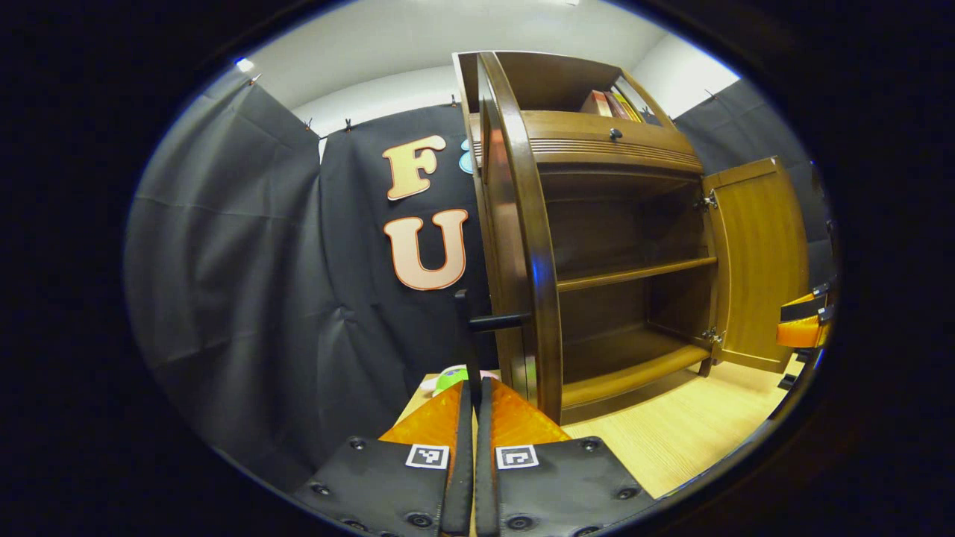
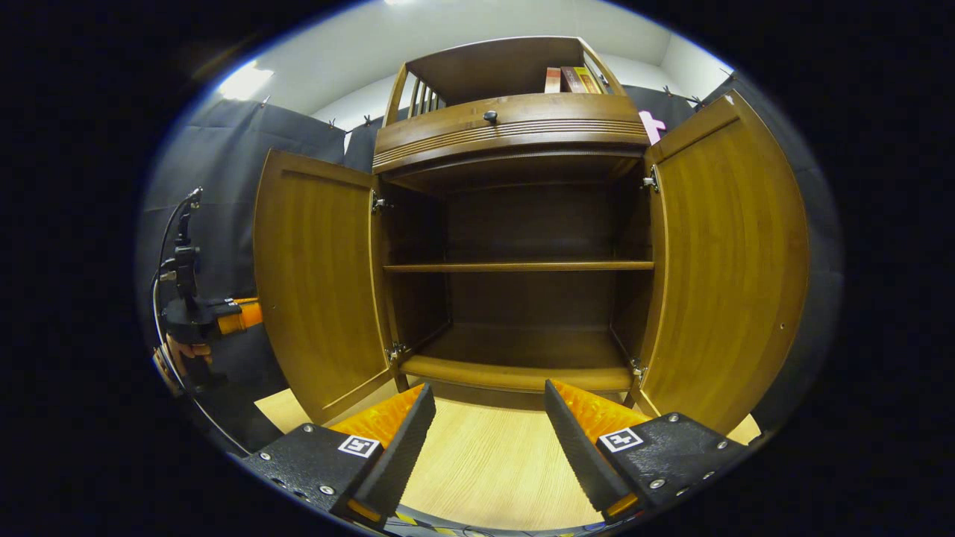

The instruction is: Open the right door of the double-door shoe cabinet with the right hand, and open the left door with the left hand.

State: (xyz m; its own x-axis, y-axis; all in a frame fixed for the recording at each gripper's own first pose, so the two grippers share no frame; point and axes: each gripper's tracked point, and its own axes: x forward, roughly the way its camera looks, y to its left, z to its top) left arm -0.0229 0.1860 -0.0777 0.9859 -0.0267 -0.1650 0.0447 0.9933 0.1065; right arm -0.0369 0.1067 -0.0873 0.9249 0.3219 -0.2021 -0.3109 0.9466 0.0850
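The wooden shoe cabinet (image 2: 515, 127) stands with both doors swung wide. Its left door (image 2: 317, 283) and right door (image 2: 727, 261) show their inner faces in the right gripper view. In the left gripper view the left door (image 1: 522, 224) is edge-on, with its black handle (image 1: 492, 322) sticking out. My left gripper (image 1: 474, 391) is shut on the lower end of that handle's upright bar. My right gripper (image 2: 489, 389) hangs open in front of the cabinet's bottom shelf, with nothing between its fingers. The right door (image 1: 757, 261) is also open in the left gripper view.
One middle shelf (image 2: 515, 265) crosses the bare interior. Books (image 2: 571, 78) stand in the top compartment above a drawer knob (image 2: 490, 116). The cabinet rests on a light wooden surface (image 2: 492, 462). A hand (image 2: 186, 350) holds the left gripper (image 2: 239, 315) beyond the left door. A green and pink object (image 1: 451, 377) lies low.
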